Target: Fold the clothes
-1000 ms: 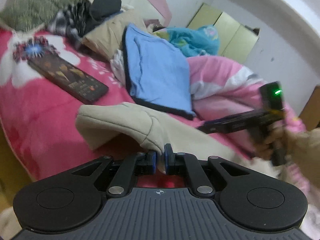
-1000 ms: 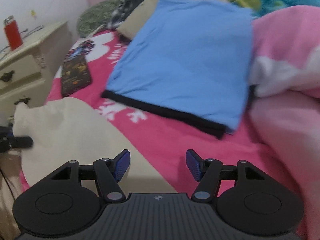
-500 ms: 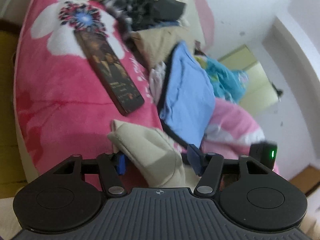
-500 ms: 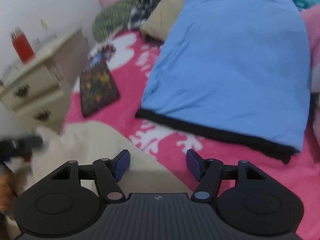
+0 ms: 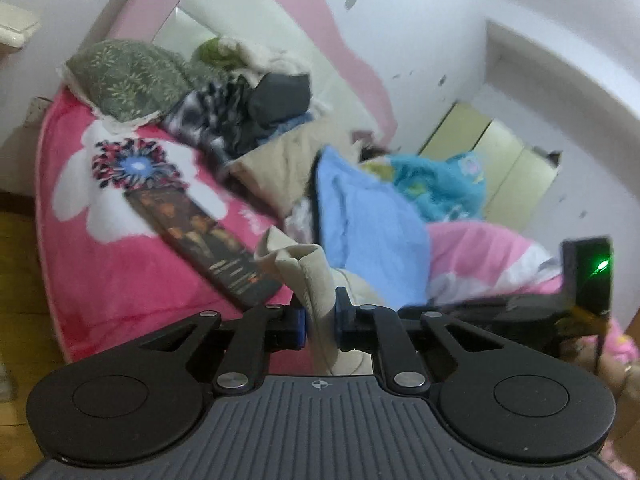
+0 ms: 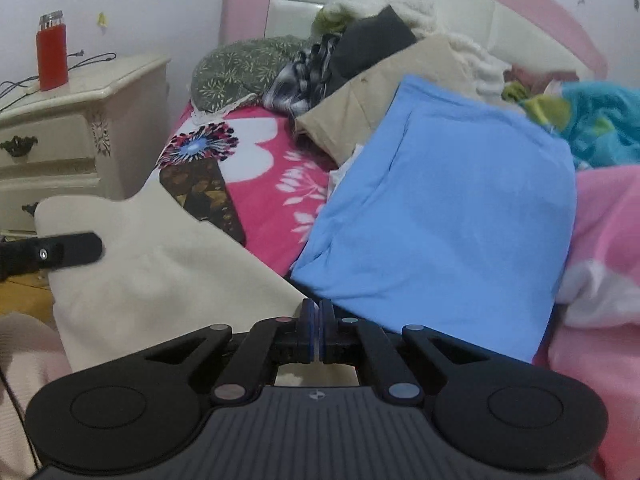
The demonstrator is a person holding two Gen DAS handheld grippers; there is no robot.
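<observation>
so both grippers have just clamped down on the beige garment [image 6: 160, 280]. A second ago the right gripper [image 6: 317, 312] had its jaws spread wide over the cloth, now they're pressed together right at the beige edge, just beside the blue shirt [image 6: 448, 208], so it looks like a pinch on that edge but the cloth between them is hard to see. The left gripper [image 5: 320, 316], spread half a second back, now has its jaws pinching a bunched fold of the beige, near the blue shirt too. The beige is lifted off the bed [image 5: 120, 264]. My guess is a fold gets carried over next
</observation>
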